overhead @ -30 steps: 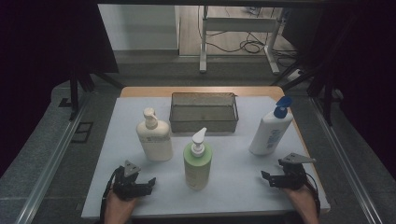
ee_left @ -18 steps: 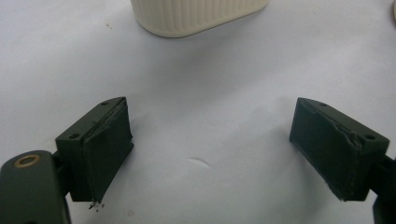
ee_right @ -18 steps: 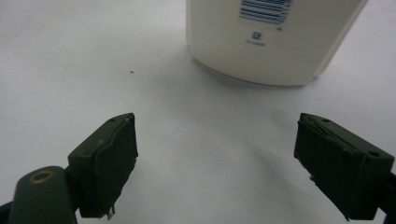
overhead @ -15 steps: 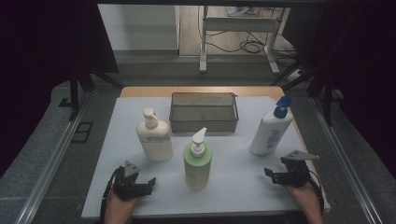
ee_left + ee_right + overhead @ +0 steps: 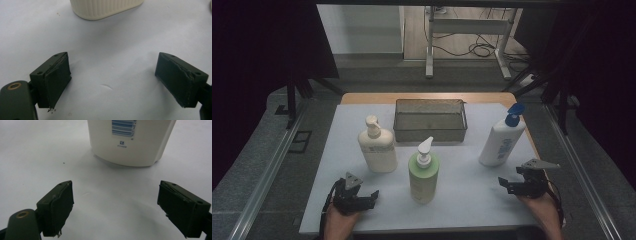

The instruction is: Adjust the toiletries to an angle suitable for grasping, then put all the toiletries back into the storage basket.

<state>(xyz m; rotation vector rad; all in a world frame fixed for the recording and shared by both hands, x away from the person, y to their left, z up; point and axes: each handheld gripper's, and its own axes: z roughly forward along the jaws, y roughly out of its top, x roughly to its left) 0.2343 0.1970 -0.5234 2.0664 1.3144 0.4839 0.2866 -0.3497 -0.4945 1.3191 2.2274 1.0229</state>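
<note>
The right gripper (image 5: 518,186) rests low over the table's (image 5: 472,200) near right corner, its jaws spread wide with nothing between them. Straight ahead of it, near but not touching, stands the white bottle (image 5: 501,144) with the blue cap (image 5: 514,114); in the right gripper view the bottle's base (image 5: 130,142) sits just left of centre beyond the open jaws, so a forward push would bring them around it. The bottle stands upright, leaning a little, its long axis vertical, so the jaws would close across its body from the sides.

The left gripper (image 5: 362,197) lies at the near left, jaws likewise wide apart and empty. The cream bottle (image 5: 377,147) stands ahead of it; in the left gripper view the ribbed base (image 5: 105,8) shows at the top, clear of the jaws.

Between the two hands stands the green bottle (image 5: 423,172), roughly as far from one gripper as the other. Behind it, at the far middle, sits the wire basket (image 5: 430,120), empty as far as can be seen.

By my reading, the right hand is nearest the white bottle and the left nearest the cream one.
</note>
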